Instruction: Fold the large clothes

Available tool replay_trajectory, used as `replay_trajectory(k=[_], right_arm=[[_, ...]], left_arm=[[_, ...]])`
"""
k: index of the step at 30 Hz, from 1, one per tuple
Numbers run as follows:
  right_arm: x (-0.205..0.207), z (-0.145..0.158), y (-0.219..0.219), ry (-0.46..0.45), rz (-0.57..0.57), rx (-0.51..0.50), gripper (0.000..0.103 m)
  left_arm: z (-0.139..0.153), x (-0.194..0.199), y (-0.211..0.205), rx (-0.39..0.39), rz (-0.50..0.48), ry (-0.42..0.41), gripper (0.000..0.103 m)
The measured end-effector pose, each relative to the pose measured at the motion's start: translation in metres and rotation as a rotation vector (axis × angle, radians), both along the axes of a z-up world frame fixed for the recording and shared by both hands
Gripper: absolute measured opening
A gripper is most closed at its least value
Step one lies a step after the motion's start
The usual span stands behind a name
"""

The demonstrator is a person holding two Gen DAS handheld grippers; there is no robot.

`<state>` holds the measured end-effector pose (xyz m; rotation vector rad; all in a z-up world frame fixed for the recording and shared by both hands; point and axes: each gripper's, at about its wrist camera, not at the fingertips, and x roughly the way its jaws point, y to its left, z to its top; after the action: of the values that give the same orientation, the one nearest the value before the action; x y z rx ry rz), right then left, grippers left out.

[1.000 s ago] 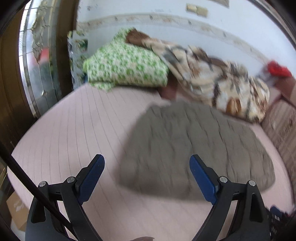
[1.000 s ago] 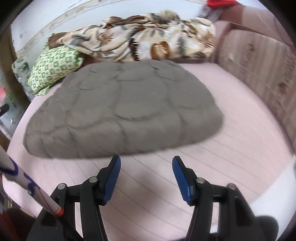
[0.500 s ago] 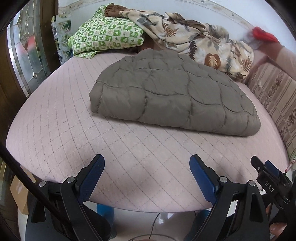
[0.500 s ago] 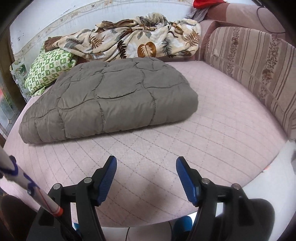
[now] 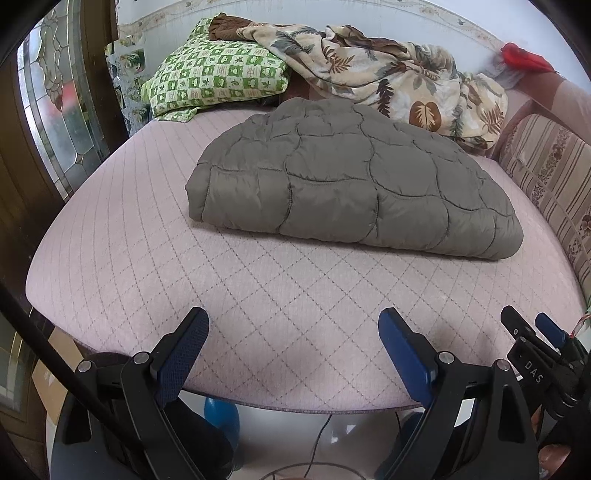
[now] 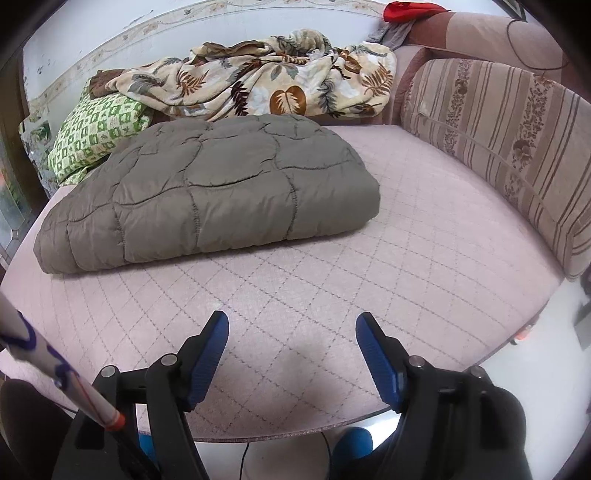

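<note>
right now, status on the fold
Left tongs open, empty; right tongs opening, empty. Grey quilted garment folded on pink mattress, untouched. Nothing in the way.

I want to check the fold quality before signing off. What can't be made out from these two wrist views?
- Grey quilted jacket: its far edge, in both views, is hidden by its own bulk.
- Jacket's underside and inner layers: covered by the top layer.
- Green patterned pillow: partly under the leaf-print blanket, left wrist view.
- Floor below the bed: blocked by the right hand-held gripper, whose empty jaws are opening.

Pink quilted bed (image 5: pixel 258 288), striped cushion (image 6: pixel 498 140), white wall (image 5: pixel 369 14).
</note>
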<state>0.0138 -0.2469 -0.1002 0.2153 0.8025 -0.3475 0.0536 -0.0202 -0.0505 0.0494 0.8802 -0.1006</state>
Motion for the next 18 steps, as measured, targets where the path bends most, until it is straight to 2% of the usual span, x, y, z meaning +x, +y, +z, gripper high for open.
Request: replay_trajectory(k=[8, 18], right_arm=[[0.0, 0.007, 0.019, -0.004, 0.015, -0.102, 0.078], [-0.008, 0.022, 0.035, -0.054, -0.013, -0.217, 0.08]], left_arm=[[-0.002, -0.003, 0.006, -0.022, -0.004, 0.014, 0.092], [0.004, -0.011, 0.012, -0.025, 0.007, -0.027, 0.092]])
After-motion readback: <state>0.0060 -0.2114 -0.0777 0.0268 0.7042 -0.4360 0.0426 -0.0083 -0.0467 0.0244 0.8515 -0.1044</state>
